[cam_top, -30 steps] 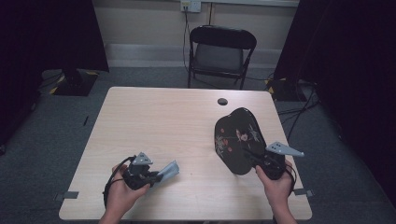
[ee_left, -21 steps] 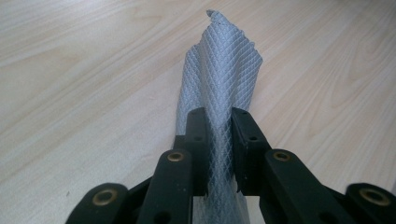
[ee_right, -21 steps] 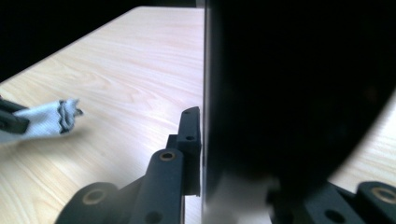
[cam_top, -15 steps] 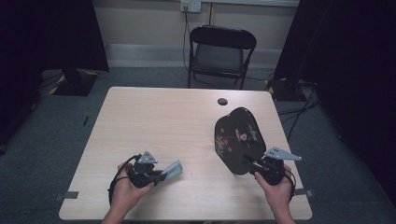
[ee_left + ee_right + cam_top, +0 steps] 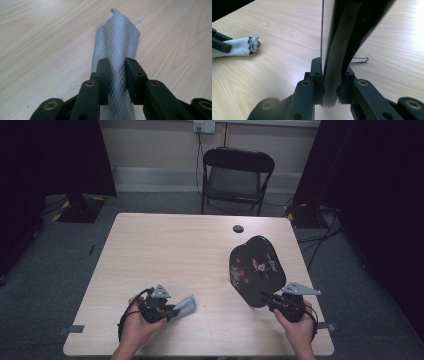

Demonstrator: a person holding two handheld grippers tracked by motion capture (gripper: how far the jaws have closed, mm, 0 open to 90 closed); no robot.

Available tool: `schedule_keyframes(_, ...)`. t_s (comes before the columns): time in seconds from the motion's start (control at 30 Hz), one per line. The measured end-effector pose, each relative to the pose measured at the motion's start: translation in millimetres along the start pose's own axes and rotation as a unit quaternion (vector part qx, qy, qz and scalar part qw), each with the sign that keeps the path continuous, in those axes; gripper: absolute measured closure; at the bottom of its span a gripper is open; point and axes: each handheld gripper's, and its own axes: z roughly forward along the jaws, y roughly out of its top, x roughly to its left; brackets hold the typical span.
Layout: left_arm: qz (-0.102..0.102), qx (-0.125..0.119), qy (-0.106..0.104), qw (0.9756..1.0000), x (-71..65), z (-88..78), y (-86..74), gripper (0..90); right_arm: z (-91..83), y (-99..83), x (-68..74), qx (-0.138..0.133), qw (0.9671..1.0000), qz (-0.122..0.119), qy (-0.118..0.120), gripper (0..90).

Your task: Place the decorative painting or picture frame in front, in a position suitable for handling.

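Note:
A grey mesh-patterned cloth (image 5: pixel 184 305) (image 5: pixel 117 42) lies folded lengthwise on the wooden table (image 5: pixel 175 250), near its front left. My left gripper (image 5: pixel 172 311) (image 5: pixel 117 62) pinches one end of it; its jaws have just been opening a little, with the cloth still pressed between the pads. A black lacquer tray (image 5: pixel 255 267) (image 5: pixel 352 25) with a flower pattern stands tilted up on the right. My right gripper (image 5: pixel 266 298) (image 5: pixel 329 63) is shut on its near rim. The cloth (image 5: pixel 239 46) also shows in the right gripper view, at the left.
A small black round thing (image 5: pixel 238 228) sits near the table's far edge. A bent metal wire clip (image 5: pixel 359 60) lies on the table just behind the tray. A black folding chair (image 5: pixel 237 175) stands beyond the table. Dark curtains hang on both sides.
The right gripper has drawn slightly toward the near edge with the tray still in it. The left gripper and the cloth have hardly moved.

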Motion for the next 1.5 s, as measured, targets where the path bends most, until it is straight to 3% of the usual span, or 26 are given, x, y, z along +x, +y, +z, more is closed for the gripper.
schedule_keyframes(0.2,0.004,-0.006,-0.007,0.9999,-3.4,-2.3,-2.4,65.3,-5.0,-2.6,1.5,0.002,1.0,-0.006,0.0,78.3)
schedule_keyframes(0.3,0.022,-0.005,-0.01,0.9997,-4.7,-5.2,-4.3,61.0,-6.7,-2.5,1.6,0.004,1.0,-0.007,-0.002,78.1)
schedule_keyframes(0.6,0.046,0.012,-0.002,0.9989,-3.7,3.5,-9.5,57.7,-8.2,-0.7,-1.5,0.004,0.9999,-0.01,0.006,75.2)
schedule_keyframes(0.83,0.057,0.013,-0.003,0.9983,-4.1,5.2,-10.8,56.8,-6.2,-0.9,-2.7,0.02,0.9997,-0.012,0.01,74.8)
schedule_keyframes(0.97,0.063,0.01,0.0,0.998,-4.2,5.3,-12.2,58.5,-7.7,0.6,-0.4,0.015,0.9999,-0.006,0.005,74.6)
schedule_keyframes(1.03,0.062,0.009,0.001,0.998,-4.1,5.2,-12.7,59.4,-7.2,1.0,0.2,0.015,0.9998,-0.006,0.007,74.6)
schedule_keyframes(1.23,0.049,0.016,-0.004,0.9987,-8.0,6.0,-10.3,76.8,-6.9,1.3,1.6,0.019,0.9998,0.001,0.01,77.6)
schedule_keyframes(1.33,0.048,0.021,-0.003,0.9986,-7.9,5.8,-9.0,78.1,-7.0,1.5,1.5,0.018,0.9998,0.001,0.008,77.8)
schedule_keyframes(1.5,0.024,0.021,-0.007,0.9995,-7.6,8.6,-4.9,78.8,-7.3,1.5,1.1,0.019,0.9998,0.005,0.007,78.6)
